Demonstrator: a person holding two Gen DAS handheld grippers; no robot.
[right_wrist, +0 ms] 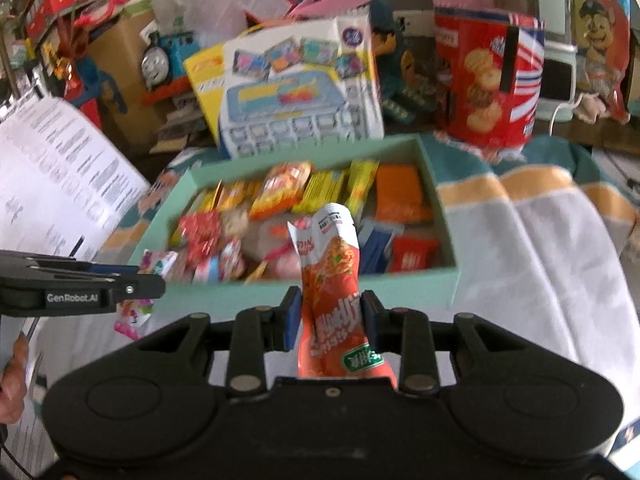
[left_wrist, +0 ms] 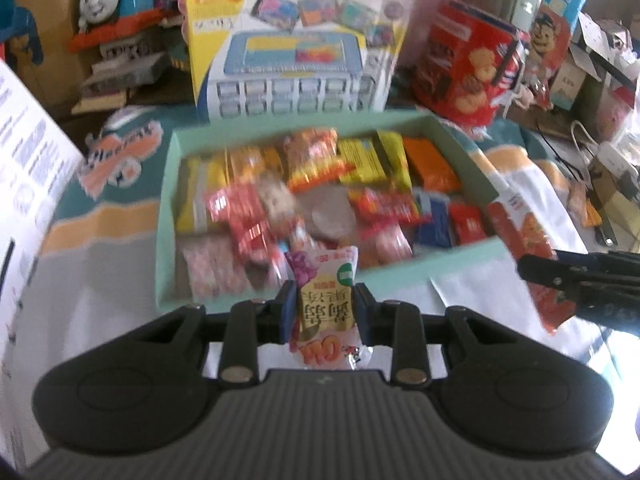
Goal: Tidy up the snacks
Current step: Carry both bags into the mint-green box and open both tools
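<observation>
The left tongs (left_wrist: 324, 312) pinch a white jelly packet (left_wrist: 326, 304); the right tongs (right_wrist: 330, 316) pinch an orange noodle packet (right_wrist: 334, 296); ahead, the green box (right_wrist: 312, 292) already looks full; these two are left.

The box (left_wrist: 436, 270) was pale mint green, filled with yellow, orange, red and blue packets. The left packet (left_wrist: 326, 300) was white and gold with purple grapes, while the right packet (right_wrist: 340, 280) was orange-red with a noodle picture and a green badge. The cloth (right_wrist: 532, 208) beneath showed teal, orange and white bands, and the tin (right_wrist: 488, 80) was red with biscuit pictures.
</observation>
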